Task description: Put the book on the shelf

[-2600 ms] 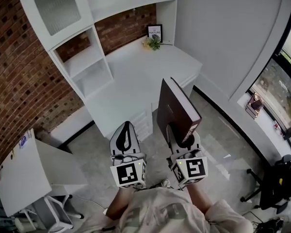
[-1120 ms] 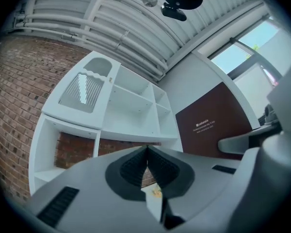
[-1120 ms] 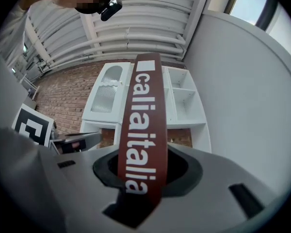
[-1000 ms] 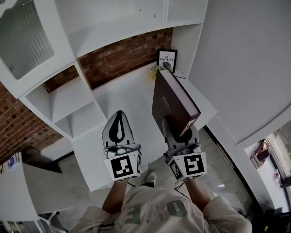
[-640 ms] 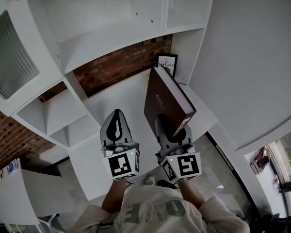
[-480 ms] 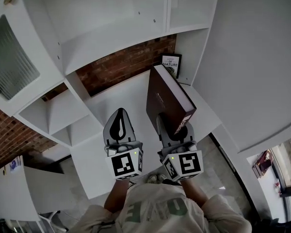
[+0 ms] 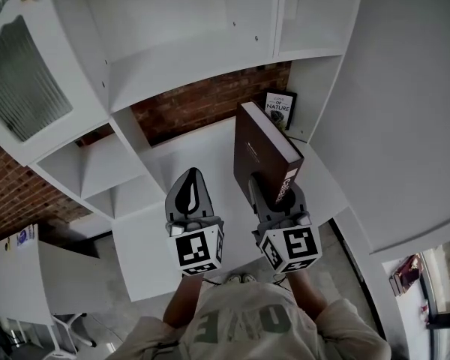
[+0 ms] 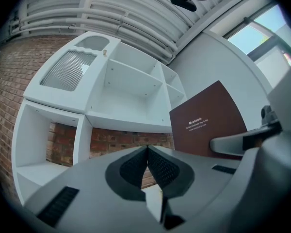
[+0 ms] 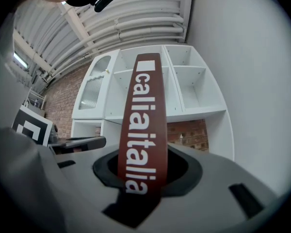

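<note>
My right gripper (image 7: 274,193) is shut on a dark brown hardcover book (image 7: 261,150), which stands upright on its edge in front of the white shelf unit (image 7: 187,66). Seen from the right gripper view, the book's spine (image 9: 141,130) with white lettering fills the gap between the jaws, pointing up at the open shelf compartments (image 9: 191,93). My left gripper (image 7: 189,195) is beside it on the left, shut and holding nothing. From the left gripper view the book's cover (image 8: 208,123) shows at the right, below the empty shelves (image 8: 131,93).
A white desk top (image 7: 202,171) lies below the grippers, with a red brick wall (image 7: 202,103) behind it. A small framed print (image 7: 279,108) leans at the desk's back right corner. A glass-front cabinet door (image 7: 22,88) is at upper left. A white wall (image 7: 405,111) bounds the right.
Both grippers and the book have come closer to the shelf unit and slightly to the right. The view has tilted up, so more of the upper shelves shows. The grip on the book is unchanged.
</note>
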Demonstrator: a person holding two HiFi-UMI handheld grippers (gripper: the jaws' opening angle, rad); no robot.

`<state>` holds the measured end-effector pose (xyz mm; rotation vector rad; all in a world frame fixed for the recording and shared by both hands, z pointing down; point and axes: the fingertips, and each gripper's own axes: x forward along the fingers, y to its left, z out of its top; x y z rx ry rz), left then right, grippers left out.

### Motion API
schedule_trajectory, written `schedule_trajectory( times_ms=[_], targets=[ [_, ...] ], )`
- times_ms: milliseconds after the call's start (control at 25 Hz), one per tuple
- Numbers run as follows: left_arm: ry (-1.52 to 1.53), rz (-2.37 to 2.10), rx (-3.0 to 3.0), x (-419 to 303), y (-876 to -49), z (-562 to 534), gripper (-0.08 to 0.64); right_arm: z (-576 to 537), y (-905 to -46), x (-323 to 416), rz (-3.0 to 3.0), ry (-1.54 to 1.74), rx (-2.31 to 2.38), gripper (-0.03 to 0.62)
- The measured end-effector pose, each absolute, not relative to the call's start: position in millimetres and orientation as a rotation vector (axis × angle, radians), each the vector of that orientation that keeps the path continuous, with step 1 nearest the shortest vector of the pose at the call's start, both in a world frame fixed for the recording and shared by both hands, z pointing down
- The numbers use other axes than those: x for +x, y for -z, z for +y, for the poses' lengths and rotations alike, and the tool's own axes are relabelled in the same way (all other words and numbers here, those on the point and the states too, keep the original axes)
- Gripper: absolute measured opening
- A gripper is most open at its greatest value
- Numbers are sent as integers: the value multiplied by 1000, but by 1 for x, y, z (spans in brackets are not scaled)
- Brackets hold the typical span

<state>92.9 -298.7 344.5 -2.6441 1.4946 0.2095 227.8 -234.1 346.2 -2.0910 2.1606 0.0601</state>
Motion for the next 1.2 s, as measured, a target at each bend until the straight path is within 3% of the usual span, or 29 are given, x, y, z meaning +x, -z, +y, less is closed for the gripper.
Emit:
schedule_trajectory(
  times_ms=[200, 760, 1200],
  targets=[
    [-183, 1482, -2635, 93, -340, -297, 14, -241, -311, 226, 2216, -76, -1993, 152],
    [-186, 1469, -2638, 84, -338, -294, 14, -314, -115, 273, 2130, -178, -1818, 152],
    [-188, 1555, -2587, 55, -340, -297, 14, -409, -109, 251, 2265, -141, -1926, 152]
  ],
)
